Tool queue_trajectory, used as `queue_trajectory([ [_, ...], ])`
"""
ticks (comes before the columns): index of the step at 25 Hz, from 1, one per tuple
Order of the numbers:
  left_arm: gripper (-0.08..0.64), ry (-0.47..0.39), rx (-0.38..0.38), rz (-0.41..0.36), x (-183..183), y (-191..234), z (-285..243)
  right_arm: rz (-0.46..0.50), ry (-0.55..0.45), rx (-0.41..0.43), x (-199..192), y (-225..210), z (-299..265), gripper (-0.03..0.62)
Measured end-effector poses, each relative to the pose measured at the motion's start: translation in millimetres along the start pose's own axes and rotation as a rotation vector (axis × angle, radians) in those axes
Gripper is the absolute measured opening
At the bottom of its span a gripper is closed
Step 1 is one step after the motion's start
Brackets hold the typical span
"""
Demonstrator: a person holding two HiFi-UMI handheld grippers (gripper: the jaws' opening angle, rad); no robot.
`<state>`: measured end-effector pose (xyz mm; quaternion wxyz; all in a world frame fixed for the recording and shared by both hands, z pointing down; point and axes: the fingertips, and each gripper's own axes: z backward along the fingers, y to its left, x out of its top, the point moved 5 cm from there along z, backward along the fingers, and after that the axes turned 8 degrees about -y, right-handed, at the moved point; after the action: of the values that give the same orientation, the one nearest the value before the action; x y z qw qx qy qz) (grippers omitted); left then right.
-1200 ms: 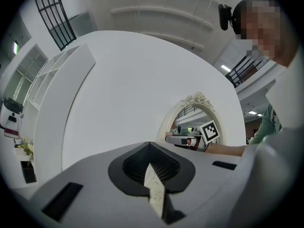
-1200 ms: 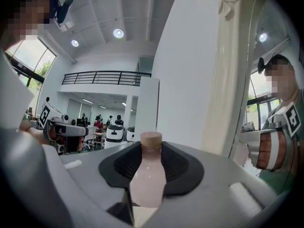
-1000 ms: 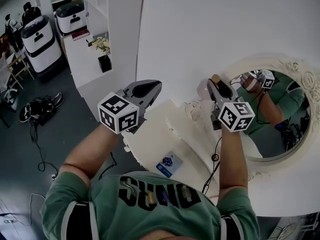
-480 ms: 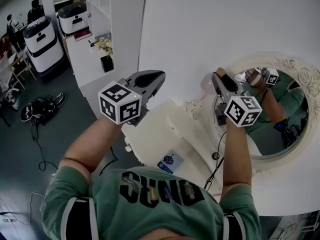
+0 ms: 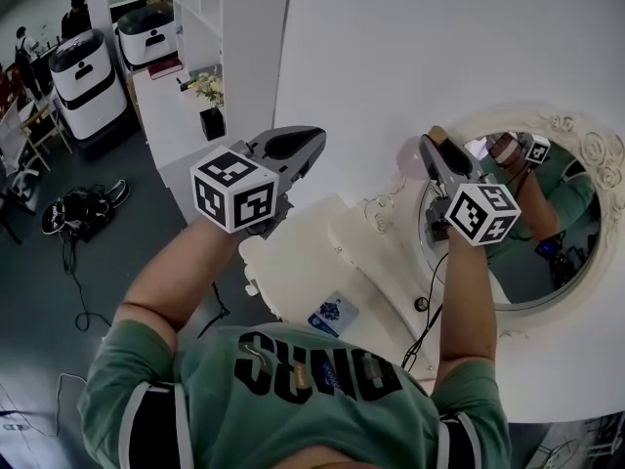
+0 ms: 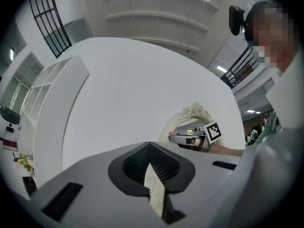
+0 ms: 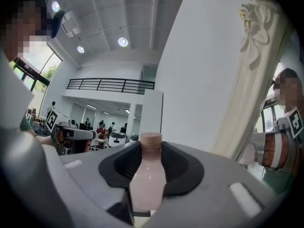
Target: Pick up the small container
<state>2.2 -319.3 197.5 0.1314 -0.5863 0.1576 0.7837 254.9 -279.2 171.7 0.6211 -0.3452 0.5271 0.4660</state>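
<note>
The small container (image 7: 148, 177), a pale pink bottle, is already clamped in the right hand-held gripper (image 5: 437, 149), which sits at the left edge of the round mirror (image 5: 518, 272) and points about level toward the wall. The bottle stands upright across that line, its long axis vertical, its cap (image 7: 151, 139) rising just above the pads and its body filling the gap between the jaws. It hangs clear above the white desk (image 5: 303, 272) below the mirror. The left hand-held gripper (image 5: 303, 143) is well to the left of the mirror and carries nothing. Its jaws look clenched together, though a thin pale sliver shows between them low down, probably the desk seen through. The right hand alone bears the bottle, so any lift or carry turns on keeping it upright.
</note>
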Motion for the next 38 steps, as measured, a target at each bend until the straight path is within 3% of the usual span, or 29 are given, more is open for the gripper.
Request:
queue_trajectory([
  [38, 0.002, 0.006, -0.008, -0.008, 2.1, -7.4, 1.2, -0.037, 0.004, 0.031, -1.6, 8.4, 1.4, 0.137],
])
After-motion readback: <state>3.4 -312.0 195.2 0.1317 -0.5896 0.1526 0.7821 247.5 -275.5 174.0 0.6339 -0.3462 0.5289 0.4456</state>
